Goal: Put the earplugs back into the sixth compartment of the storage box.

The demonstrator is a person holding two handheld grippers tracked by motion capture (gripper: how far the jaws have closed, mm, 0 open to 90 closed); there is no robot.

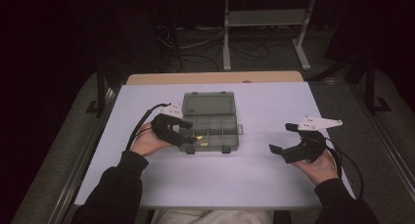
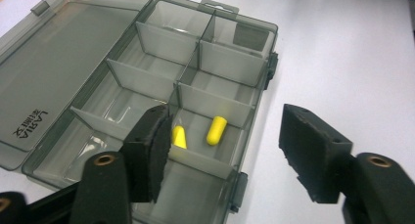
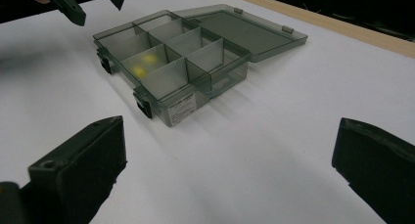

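A smoky grey plastic organizer box (image 1: 239, 129) lies on the white table with its lid (image 1: 208, 104) folded flat toward the far side. Two small yellow capsule-shaped pieces (image 2: 216, 130) (image 2: 179, 136) rest in one front compartment of the box (image 2: 210, 99); they show as yellow spots (image 1: 200, 140) in the high view and through the dividers (image 3: 142, 66) in the right gripper view. My left gripper (image 1: 187, 132) hovers at the box's left front corner, open (image 2: 225, 119), with nothing between its pads. My right gripper (image 1: 283, 138) stands open (image 3: 230, 131) to the right, well apart from the box (image 3: 178, 106).
The other compartments look empty. A wooden strip (image 1: 215, 78) borders the table's far edge. Behind it stand a white metal frame (image 1: 264, 33) and cables on a dark floor. Bare white tabletop lies in front of and to the right of the box.
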